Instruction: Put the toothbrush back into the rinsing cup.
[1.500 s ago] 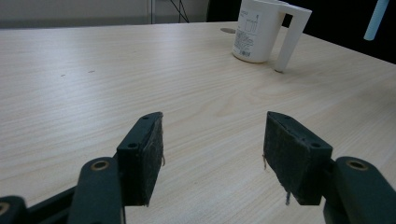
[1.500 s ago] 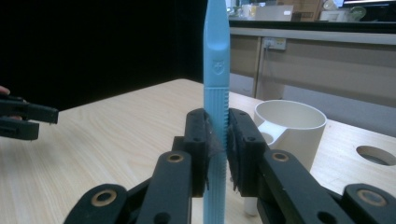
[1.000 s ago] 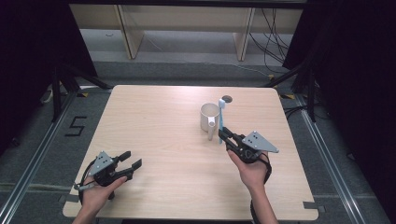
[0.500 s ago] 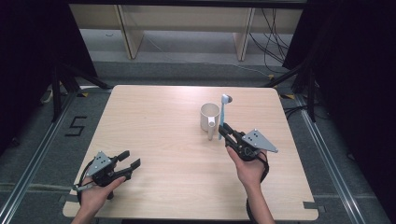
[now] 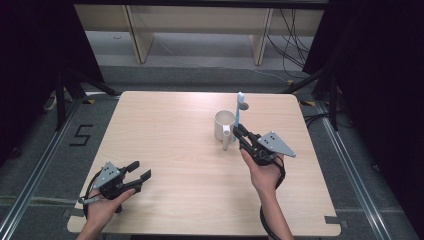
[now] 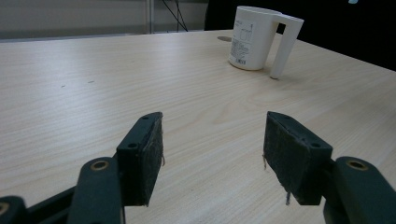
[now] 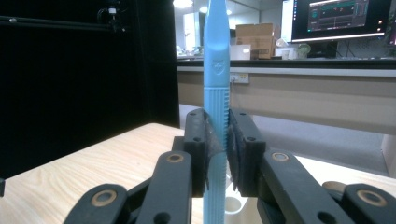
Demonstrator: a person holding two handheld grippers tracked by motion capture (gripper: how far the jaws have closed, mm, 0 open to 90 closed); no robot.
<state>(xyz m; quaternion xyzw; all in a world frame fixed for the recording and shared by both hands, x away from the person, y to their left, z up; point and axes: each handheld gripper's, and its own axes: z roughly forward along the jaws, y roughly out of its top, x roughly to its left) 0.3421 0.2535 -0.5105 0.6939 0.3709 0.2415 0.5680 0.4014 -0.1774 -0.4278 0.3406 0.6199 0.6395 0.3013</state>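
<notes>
Right gripper (image 5: 239, 132) pinched a ribbed, light-blue plastic toothbrush (image 5: 239, 112) upright, just at 3 o'clock of the glossy white mug (image 5: 223, 125). Left gripper (image 5: 139, 171), w/ rough black pads (image 6: 148, 154) wide apart, held nothing, near table (image 5: 175, 130)'s 7 o'clock corner.

In your right gripper view, the blue toothbrush (image 7: 216, 70) runs off the top edge at 12 o'clock, so you cannot see its head, and its lower end is cut off at 6 o'clock. The white mug (image 7: 232, 204) is mostly hidden behind your jaws. In your left gripper view, the printed label on the mug (image 6: 254, 37) is too small to read.
</notes>
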